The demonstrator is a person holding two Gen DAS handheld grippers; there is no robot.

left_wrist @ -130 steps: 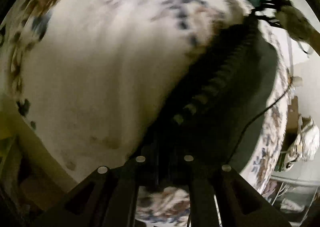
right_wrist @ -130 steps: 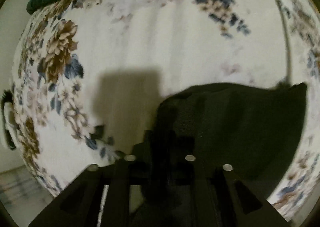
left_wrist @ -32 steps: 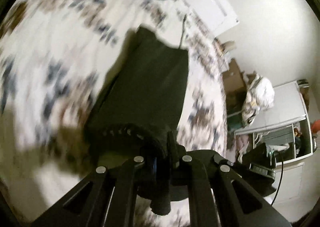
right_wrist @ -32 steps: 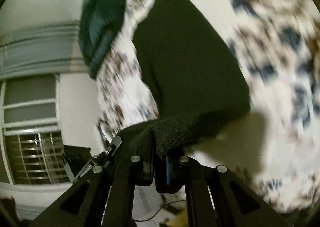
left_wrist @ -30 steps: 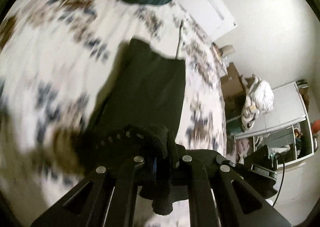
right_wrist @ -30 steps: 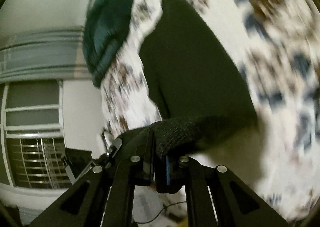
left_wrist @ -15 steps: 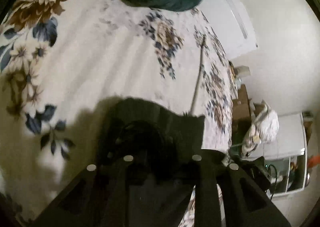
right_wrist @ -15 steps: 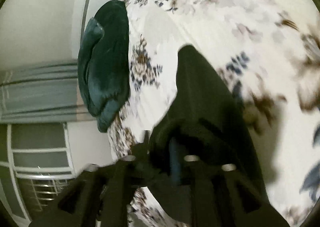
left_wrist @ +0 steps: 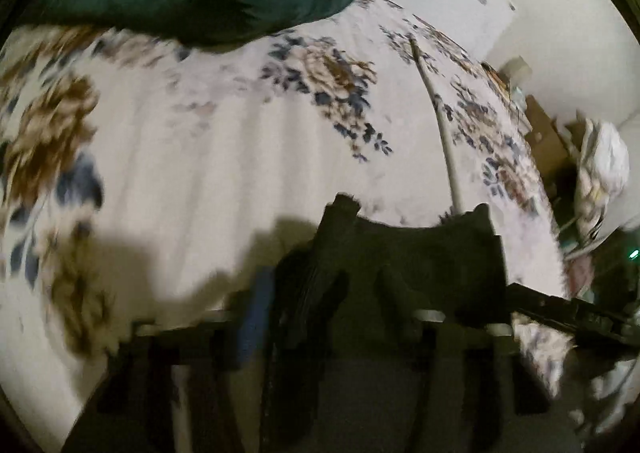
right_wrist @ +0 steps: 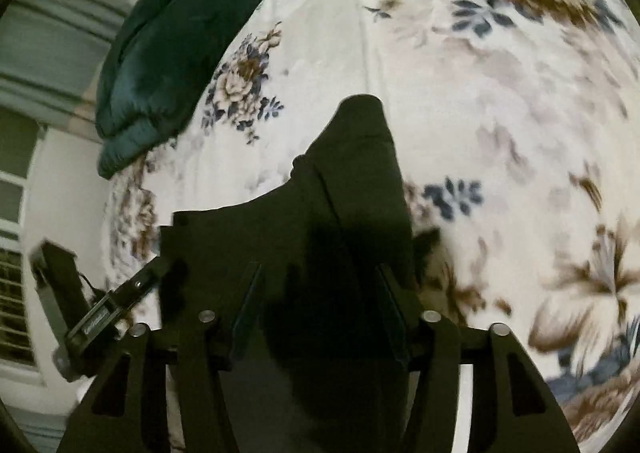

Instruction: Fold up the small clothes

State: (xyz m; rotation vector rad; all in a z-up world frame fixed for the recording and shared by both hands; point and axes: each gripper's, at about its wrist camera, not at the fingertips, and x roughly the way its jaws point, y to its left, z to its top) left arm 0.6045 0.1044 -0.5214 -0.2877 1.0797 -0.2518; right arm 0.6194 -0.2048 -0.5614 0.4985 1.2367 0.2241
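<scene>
On the flowered bedsheet (left_wrist: 224, 157), a black garment (left_wrist: 420, 253) lies bunched right under both grippers. Left gripper (left_wrist: 340, 317): view blurred, fingers read as clenched, cloth dark against them, grasp not confirmable. Right gripper (right_wrist: 316, 293): jaws closing, still apart, the garment (right_wrist: 360, 173) between the 2 fingers. A green blanket (right_wrist: 168, 37) sits near the bed's far edge.

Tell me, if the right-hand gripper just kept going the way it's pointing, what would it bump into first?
Most likely the dark knit garment, which lies right ahead of the right gripper on the floral bedspread. Its jaws are closing; depth is hard to judge.
</scene>
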